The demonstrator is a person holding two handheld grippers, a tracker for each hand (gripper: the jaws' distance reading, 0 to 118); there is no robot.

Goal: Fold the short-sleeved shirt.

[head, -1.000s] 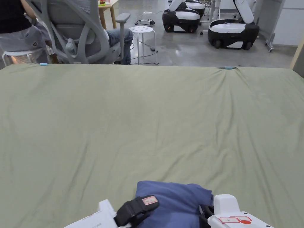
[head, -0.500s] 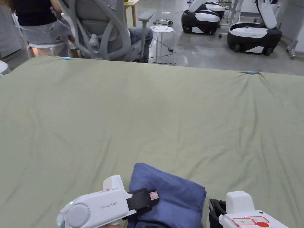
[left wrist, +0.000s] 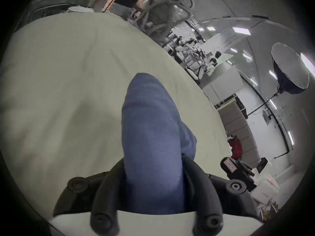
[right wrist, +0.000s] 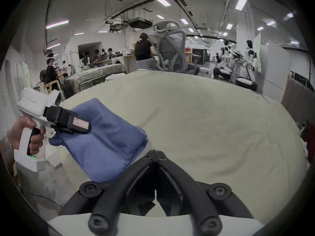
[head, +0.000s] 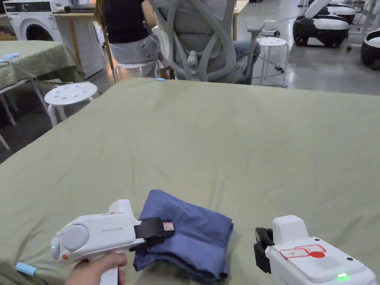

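The blue shirt point(head: 187, 232) sits at the near edge of the desk point(head: 222, 141), already down to a compact, thick bundle on the green cloth cover. The left gripper point(head: 157, 232) is on its left end — in the left gripper view the folded cloth point(left wrist: 151, 137) runs straight up between the two black jaws, which press on it from either side, so that one is clenched on the shirt. The person's hand point(head: 98, 265) wraps the white handle below.

Over to the right gripper point(head: 261, 246): it hangs just beside the bundle's right edge, apart from it. In the right gripper view its tips point(right wrist: 155, 152) meet with nothing between them — closed and empty. That view also catches the left gripper point(right wrist: 75, 124) biting the bundle's far corner, with a loose flap of cloth drooping under it.

How will this thing handle? Soft and light, by the look of it: the layers puff up rather than lie flat, and the edges at the near side splay open a little. It won't keep a crease on its own, and a pinch on just the top layer would likely peel the stack apart. The safer hold is deep over a folded edge, catching all the layers together, as the left gripper does now. Not fragile, not slippery against the cloth cover — but liable to slump if lifted by one corner. The folding itself looks close to done.
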